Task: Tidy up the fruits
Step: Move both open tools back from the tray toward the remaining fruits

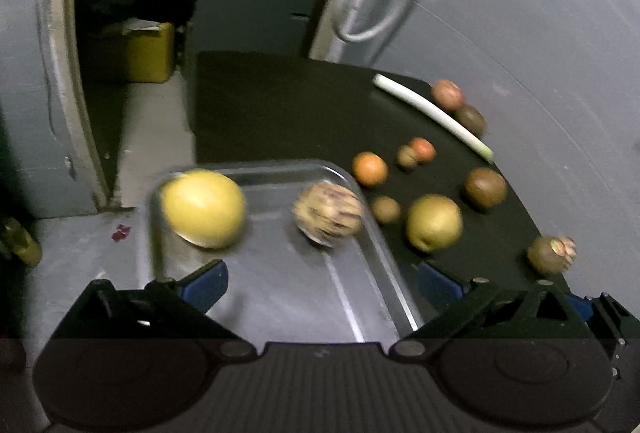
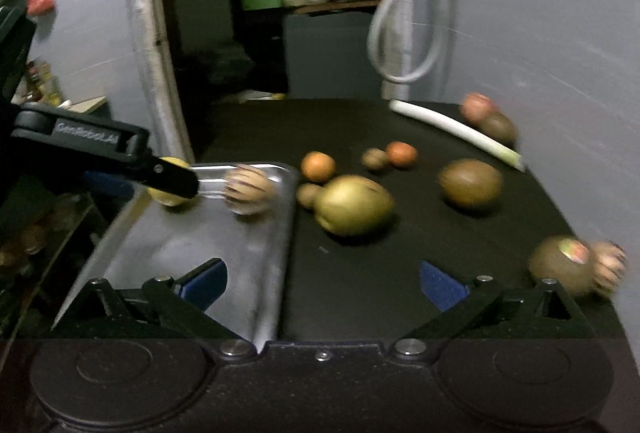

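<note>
Each gripper [image 1: 322,283] [image 2: 324,283] is matte black with blue finger pads [image 1: 206,283], silver pivot screws and ribbed housing; the left arm bears pale lettering.

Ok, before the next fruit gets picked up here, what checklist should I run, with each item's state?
1. Left gripper open and holding nothing: ok.
2. Right gripper open and holding nothing: ok.
3. Tray has free room: ok; only a yellow fruit and a striped fruit are in it.
4. Fruit left on the black table: ok, e.g. the pear.
5. Striped fruit at rest: cannot tell, blurred.
6. Path from right gripper to pear unobstructed: ok.
</note>
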`<state>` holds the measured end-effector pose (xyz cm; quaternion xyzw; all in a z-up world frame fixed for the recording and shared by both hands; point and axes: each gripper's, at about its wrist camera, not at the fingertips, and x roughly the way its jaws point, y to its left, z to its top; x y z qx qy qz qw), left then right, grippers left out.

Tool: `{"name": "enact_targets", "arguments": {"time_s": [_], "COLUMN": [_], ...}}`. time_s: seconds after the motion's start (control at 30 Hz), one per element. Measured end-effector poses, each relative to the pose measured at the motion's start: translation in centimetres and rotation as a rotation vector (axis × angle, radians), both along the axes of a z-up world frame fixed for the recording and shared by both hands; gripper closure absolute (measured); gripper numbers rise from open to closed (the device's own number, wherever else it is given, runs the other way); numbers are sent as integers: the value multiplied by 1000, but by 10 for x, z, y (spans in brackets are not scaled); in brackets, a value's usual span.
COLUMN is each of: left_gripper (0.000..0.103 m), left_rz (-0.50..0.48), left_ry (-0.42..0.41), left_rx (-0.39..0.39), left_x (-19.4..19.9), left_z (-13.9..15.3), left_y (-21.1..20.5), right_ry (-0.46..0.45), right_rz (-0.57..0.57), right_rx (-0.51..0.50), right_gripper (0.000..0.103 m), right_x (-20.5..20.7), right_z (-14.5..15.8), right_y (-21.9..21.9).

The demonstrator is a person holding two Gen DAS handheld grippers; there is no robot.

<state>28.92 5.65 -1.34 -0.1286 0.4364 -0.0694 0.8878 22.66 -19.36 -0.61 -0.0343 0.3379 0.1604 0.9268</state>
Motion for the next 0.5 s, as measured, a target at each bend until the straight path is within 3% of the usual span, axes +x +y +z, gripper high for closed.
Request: {"name": "enact_targets", "arguments": {"time_s": [0.5], "left_gripper": [1], "left_rz": [-258], "left_ry": [69], "left_rx": [46], "left_x": [-11], "left_z": [-9], "left_y": [-106], "right_ry": [44], "right_rz": [-362], "right_rx": [-8], "right_gripper": [1], "right_x": [-56], "right_z": [-15], "right_y": [-109]}}
